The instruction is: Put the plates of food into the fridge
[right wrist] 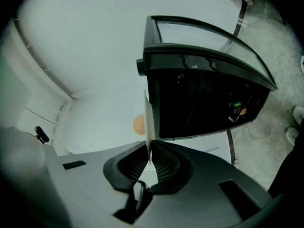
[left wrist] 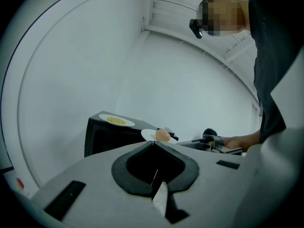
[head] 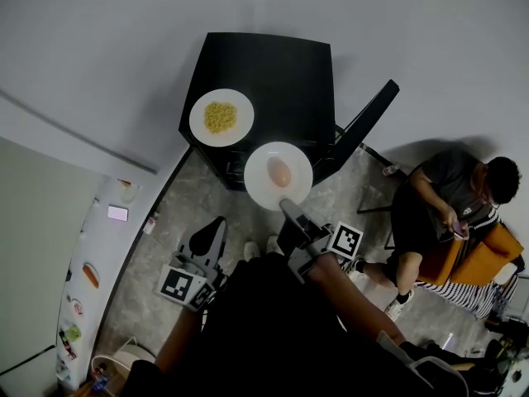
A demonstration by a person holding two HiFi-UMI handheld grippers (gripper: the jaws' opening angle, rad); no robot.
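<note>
Holding the egg plate by its near rim, my right gripper has its jaws clamped on the white edge. The plate reaches level and forward from them, just off the near edge of the black table, with what looks like an egg at its middle. The second plate, heaped with yellow food, sits on the table's front left part. My left gripper hangs empty, jaws pressed together. The fridge lies down and left of both plates in the head view, on the left gripper's side, so I judge that hand nearer for its door. Its magnets carry no writing I can read, and the gripper cubes show only square markers.
</note>
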